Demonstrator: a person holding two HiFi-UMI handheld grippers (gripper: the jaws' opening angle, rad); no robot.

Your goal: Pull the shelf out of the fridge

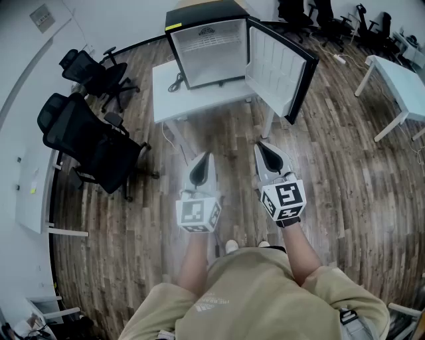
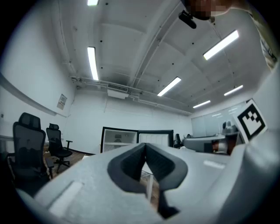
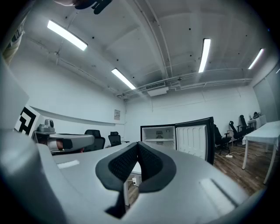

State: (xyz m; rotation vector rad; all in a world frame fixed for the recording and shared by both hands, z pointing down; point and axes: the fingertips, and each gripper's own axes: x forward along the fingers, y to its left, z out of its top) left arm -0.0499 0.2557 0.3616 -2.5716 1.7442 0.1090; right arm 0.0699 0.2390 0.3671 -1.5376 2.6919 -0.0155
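A small black fridge [image 1: 211,50] with a white inside stands on a white table [image 1: 166,99] at the far end of the room, well ahead of both grippers. Its door [image 1: 279,70] is swung open to the right. A thin shelf [image 1: 211,45] lies across the upper part of the inside, also seen as the shelf [image 3: 158,140] in the right gripper view. My left gripper [image 1: 202,161] and right gripper [image 1: 268,153] are held side by side over the wood floor, level, pointing at the fridge. Both are shut and hold nothing. The left gripper view shows the fridge [image 2: 118,140] beyond the closed tips.
Black office chairs [image 1: 93,143] stand at the left, one more chair [image 1: 89,70] behind them. A white desk [image 1: 33,192] runs along the left wall. Another white table [image 1: 398,86] is at the right, with chairs [image 1: 332,20] beyond it. A dark cable [image 1: 176,83] lies beside the fridge.
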